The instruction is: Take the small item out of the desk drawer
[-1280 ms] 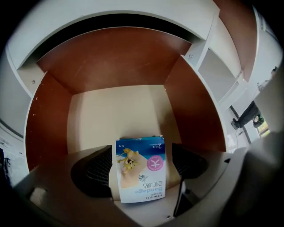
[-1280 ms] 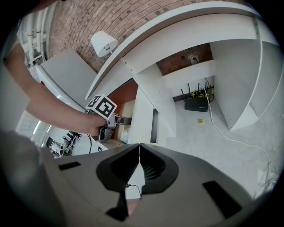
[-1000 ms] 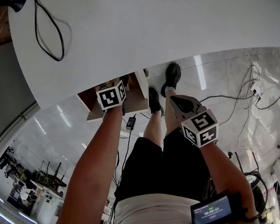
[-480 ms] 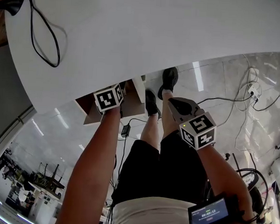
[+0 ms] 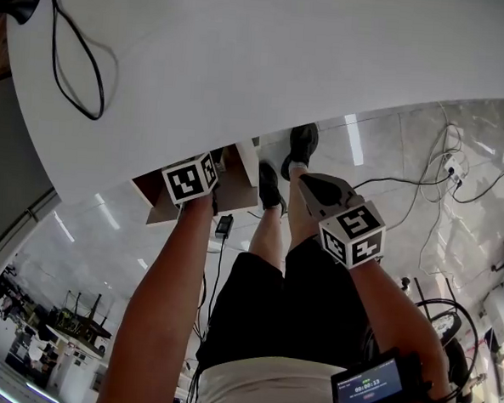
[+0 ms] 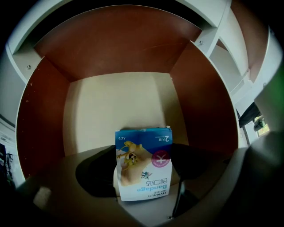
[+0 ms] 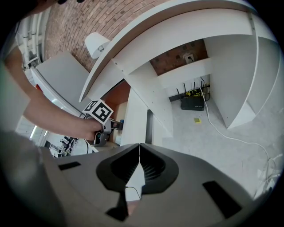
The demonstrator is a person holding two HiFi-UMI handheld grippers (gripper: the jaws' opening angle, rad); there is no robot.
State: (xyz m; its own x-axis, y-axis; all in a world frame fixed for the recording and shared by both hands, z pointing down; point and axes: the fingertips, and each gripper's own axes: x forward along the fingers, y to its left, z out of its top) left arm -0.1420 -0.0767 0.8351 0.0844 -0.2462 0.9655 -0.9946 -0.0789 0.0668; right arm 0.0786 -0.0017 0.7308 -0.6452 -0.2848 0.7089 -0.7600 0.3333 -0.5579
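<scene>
A small blue and white bandage box point(image 6: 143, 166) stands upright between the jaws of my left gripper point(image 6: 144, 153), which is shut on it. The gripper sits inside the open drawer point(image 6: 205, 102), which has red-brown walls and a pale bottom. In the head view the left gripper point(image 5: 204, 178) reaches into that drawer point(image 5: 235, 197) under the white desk point(image 5: 286, 54), and the box is hidden there. My right gripper point(image 5: 314, 190) hangs shut and empty to the right of the drawer, above the floor. Its own view shows its jaws point(image 7: 140, 148) pressed together.
A black cable point(image 5: 74, 49) loops on the desk's left part. The person's legs and black shoes point(image 5: 302, 144) stand under the desk edge. Loose cables point(image 5: 450, 166) lie on the floor at the right. A black router point(image 7: 191, 103) sits on the floor under the desk.
The head view has drifted a little. Both grippers keep their places relative to the drawer, and the left one stays inside it.
</scene>
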